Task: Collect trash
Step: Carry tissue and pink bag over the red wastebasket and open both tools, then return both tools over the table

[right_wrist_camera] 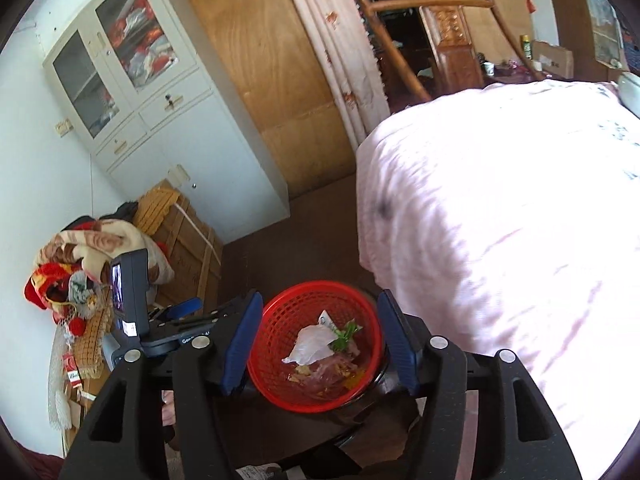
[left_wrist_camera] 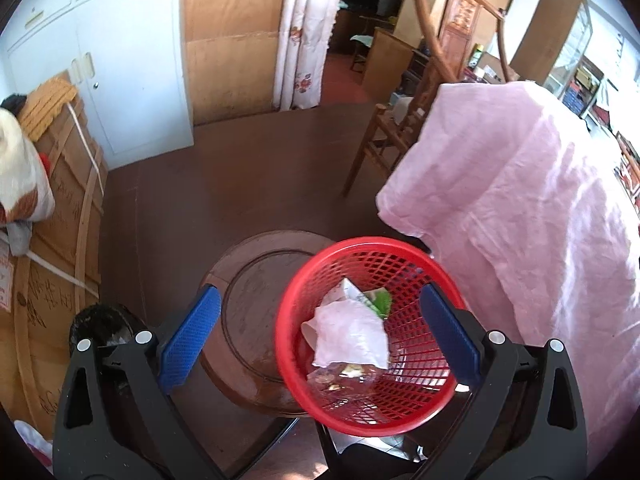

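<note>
A dark brown floor runs back to a white cabinet and a plywood panel, with a pink cloth draped over the furniture to the right of both grippers. Just ahead of the left gripper sits a red mesh basket, round and open-topped, tilted toward the camera over a round wooden stool. Inside lie a crumpled white tissue, a green-printed wrapper and some clear, yellowish scraps at the bottom that are hard to make out. The left gripper's blue pads stand wide apart; the right-hand pad is at or inside the basket's rim, though whether it touches is unclear. The right gripper is also spread, its pads flanking the basket on either side without visibly pressing it. The cloth's hanging edge comes close to the basket's far right side; the floor beyond and to the left is open as far as the cardboard boxes. The basket's base and the stool's legs are hidden behind the gripper bodies.
</note>
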`<state>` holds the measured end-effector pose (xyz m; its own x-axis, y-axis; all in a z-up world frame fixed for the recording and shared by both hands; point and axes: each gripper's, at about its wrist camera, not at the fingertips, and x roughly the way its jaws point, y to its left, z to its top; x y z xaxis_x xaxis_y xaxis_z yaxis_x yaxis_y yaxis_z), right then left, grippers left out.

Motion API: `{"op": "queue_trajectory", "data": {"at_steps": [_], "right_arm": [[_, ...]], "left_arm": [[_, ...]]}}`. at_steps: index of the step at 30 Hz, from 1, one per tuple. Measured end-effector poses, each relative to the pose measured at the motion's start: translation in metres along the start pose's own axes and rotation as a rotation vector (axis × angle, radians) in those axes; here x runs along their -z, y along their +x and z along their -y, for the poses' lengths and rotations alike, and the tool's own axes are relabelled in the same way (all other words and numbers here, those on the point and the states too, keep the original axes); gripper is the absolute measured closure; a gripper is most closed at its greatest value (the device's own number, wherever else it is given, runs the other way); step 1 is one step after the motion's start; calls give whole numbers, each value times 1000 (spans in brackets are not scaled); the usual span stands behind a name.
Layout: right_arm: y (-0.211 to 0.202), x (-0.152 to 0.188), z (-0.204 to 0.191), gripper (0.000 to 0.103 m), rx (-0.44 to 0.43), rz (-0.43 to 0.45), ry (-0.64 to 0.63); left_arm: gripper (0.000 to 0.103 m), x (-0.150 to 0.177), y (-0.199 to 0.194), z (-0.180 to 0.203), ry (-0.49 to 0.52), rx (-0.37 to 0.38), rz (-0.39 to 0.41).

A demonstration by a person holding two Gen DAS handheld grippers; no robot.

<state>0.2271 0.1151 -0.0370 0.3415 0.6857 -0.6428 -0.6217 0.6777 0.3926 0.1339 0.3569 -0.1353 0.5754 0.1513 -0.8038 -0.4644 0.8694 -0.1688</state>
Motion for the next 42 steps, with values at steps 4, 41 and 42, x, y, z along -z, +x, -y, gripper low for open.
{"op": "queue_trajectory", "data": {"at_steps": [4,41,42], "right_arm": [[-28,0,15,37,23,49,13],[-269,110,306,6,521,220,480],[-271,112,310,6,486,221,506]], "left_arm": [[7,-1,-8,22,43,11,13],[7,11,-59,420,706,406,119],[7,12,-57,427,720,405,122]]}}
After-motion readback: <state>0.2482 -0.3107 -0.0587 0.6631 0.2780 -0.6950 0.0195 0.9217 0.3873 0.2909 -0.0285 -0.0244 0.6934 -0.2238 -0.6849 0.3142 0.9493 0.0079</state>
